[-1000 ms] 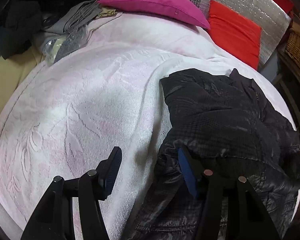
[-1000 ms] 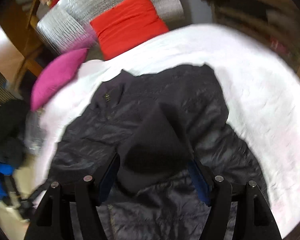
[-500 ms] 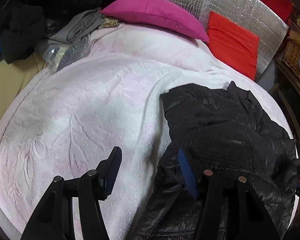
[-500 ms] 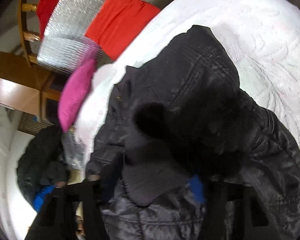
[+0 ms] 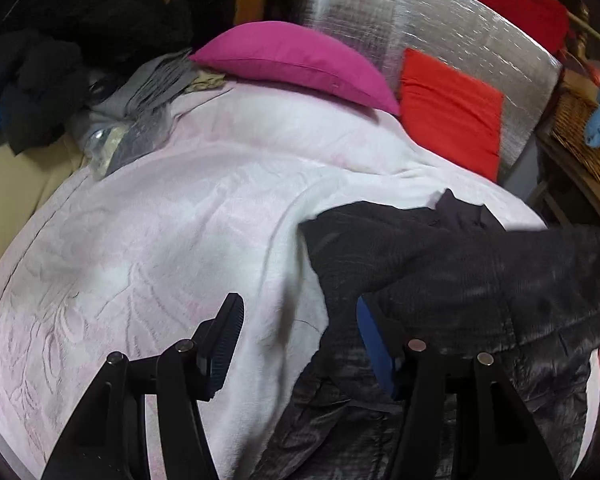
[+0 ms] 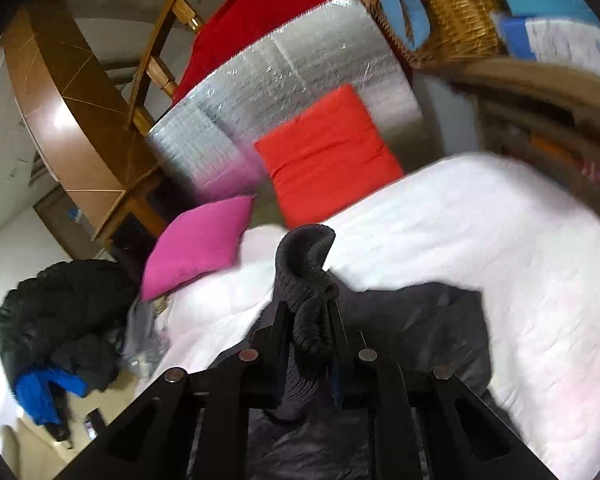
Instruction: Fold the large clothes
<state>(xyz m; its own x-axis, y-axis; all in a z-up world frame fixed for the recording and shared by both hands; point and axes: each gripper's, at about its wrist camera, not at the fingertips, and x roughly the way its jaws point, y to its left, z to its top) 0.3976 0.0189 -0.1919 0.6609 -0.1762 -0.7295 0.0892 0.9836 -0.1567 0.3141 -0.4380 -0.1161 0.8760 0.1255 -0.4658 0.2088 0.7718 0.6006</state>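
Right claw (image 6: 309, 322) just closing, clamped on black quilted jacket's knitted cuff (image 6: 306, 256) at twelve o'clock; left claw (image 5: 300, 336) apart, jacket (image 5: 460, 272) at three o'clock, seen only from left wrist.

Both wrist views look down across the bed (image 5: 180, 220), sharing the magenta pillow (image 6: 198, 240).

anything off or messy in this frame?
The black jacket lies bunched, not flat, on the white blanket. Its ribbed cuff is pinched in the right gripper, which has just been closing. The left gripper is open.
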